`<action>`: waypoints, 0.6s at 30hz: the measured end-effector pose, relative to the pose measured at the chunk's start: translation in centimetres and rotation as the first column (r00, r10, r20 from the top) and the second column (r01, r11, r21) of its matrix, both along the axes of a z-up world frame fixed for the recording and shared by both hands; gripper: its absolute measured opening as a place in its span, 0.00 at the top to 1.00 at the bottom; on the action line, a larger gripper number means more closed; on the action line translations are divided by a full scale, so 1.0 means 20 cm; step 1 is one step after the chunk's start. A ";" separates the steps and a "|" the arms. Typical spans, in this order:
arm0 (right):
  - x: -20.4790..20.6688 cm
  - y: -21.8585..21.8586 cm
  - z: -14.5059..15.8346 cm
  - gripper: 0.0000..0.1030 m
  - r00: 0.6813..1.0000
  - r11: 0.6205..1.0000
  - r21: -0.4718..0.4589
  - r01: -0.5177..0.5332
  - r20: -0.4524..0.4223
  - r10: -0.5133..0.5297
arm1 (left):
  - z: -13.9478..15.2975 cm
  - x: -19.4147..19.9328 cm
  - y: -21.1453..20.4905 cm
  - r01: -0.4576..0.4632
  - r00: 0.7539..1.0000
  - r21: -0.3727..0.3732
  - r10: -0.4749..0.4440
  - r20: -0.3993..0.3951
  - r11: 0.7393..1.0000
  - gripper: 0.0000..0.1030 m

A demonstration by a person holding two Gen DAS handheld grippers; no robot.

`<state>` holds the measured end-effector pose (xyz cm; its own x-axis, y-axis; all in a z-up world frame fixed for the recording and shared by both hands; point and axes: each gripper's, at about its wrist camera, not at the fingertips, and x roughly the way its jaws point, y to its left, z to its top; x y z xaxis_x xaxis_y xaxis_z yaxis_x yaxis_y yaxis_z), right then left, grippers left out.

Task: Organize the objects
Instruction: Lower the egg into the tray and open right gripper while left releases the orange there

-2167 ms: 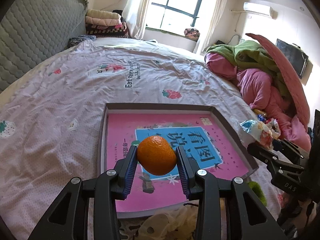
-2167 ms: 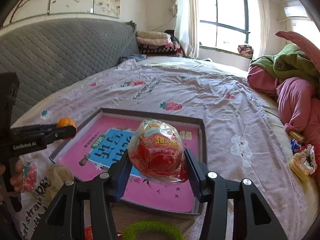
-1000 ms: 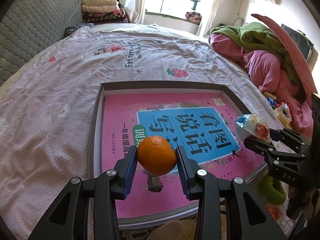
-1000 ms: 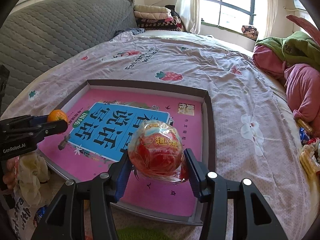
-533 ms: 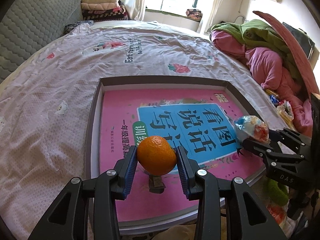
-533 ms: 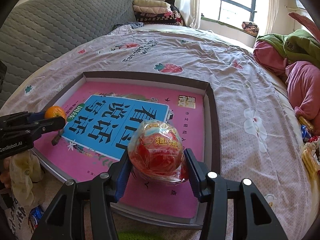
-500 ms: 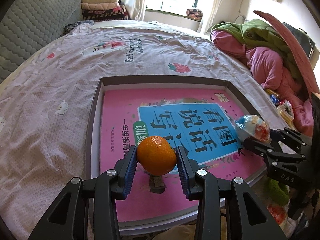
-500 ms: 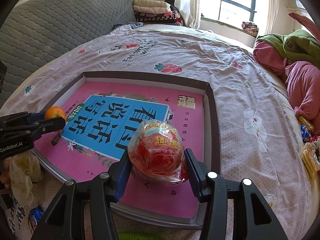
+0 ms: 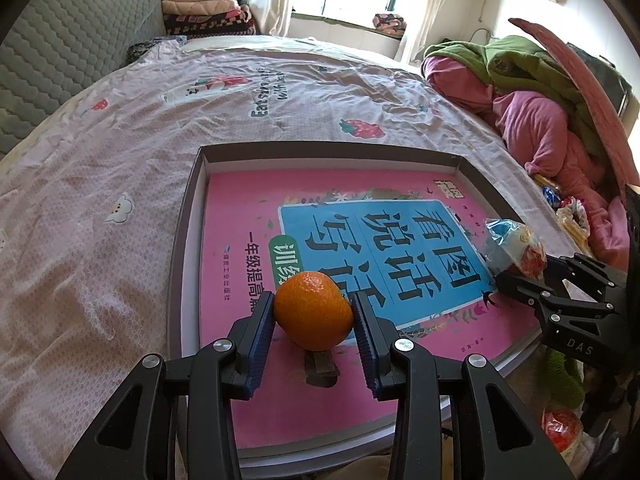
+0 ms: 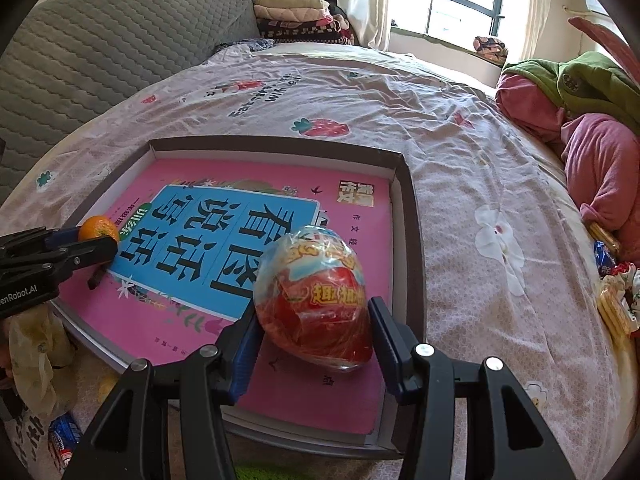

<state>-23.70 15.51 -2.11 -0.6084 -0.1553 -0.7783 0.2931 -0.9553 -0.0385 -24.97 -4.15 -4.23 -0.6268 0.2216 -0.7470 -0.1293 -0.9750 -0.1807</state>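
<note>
My left gripper (image 9: 314,318) is shut on an orange tangerine (image 9: 313,311) and holds it just above the near left part of a shallow grey box (image 9: 188,216) lined with a pink and blue book cover. My right gripper (image 10: 314,320) is shut on a red egg-shaped toy in clear wrap (image 10: 314,298), low over the box's near right part (image 10: 412,240). Each gripper shows in the other's view: the right one with its toy (image 9: 514,248), the left one with the tangerine (image 10: 98,229).
The box lies on a bed with a pale patterned sheet (image 9: 100,200). Pink and green bedding (image 9: 532,120) is piled at the right. Snack packets (image 10: 612,292) lie at the right bed edge. A green ring (image 9: 564,376) and bags (image 10: 36,352) sit by the box's near edge.
Both grippers have moved forward and down over the box, each still holding its object. The box now fills more of both views.
</note>
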 end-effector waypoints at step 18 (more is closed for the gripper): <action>0.01 0.00 0.04 0.45 1.000 1.000 0.017 -0.003 -0.024 0.004 | 0.05 0.00 -0.05 -0.046 0.999 0.020 0.045 0.005 0.999 0.36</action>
<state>-23.42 15.57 -1.35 -0.6265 -0.1444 -0.7659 0.2953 -0.9534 -0.0618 -25.02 -5.15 -3.24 -0.6334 0.2082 -0.7453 -0.0841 -0.9759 -0.2012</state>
